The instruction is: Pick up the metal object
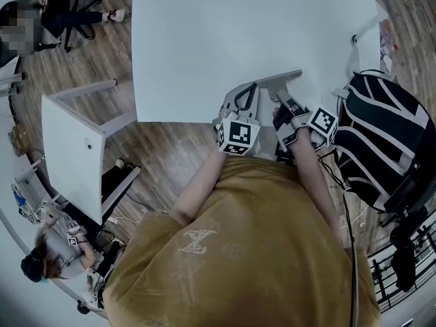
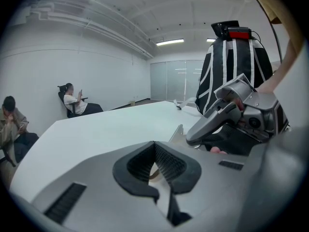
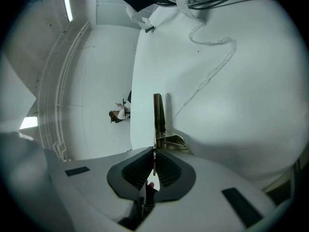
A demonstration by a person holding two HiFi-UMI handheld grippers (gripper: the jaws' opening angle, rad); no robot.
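The metal object [image 1: 279, 80] is a thin grey plate lying at the near edge of the white table [image 1: 225, 39]. In the right gripper view it runs straight ahead from the jaws as a narrow upright strip [image 3: 158, 112]. My right gripper [image 3: 154, 153] is turned on its side and shut on the plate's near edge; the head view shows that gripper [image 1: 281, 97] just right of the plate. My left gripper [image 1: 244, 90] rests at the plate's left end with its pads [image 2: 166, 161] closed together on nothing. From the left gripper view the right gripper [image 2: 241, 115] and the plate's corner [image 2: 177, 133] lie close ahead.
A black and white striped backpack [image 1: 385, 138] stands at the table's right side. A thin cable [image 3: 207, 76] trails over the tabletop beyond the plate. A second white table [image 1: 71, 148] stands to the left. Seated people [image 2: 72, 100] are at the room's far side.
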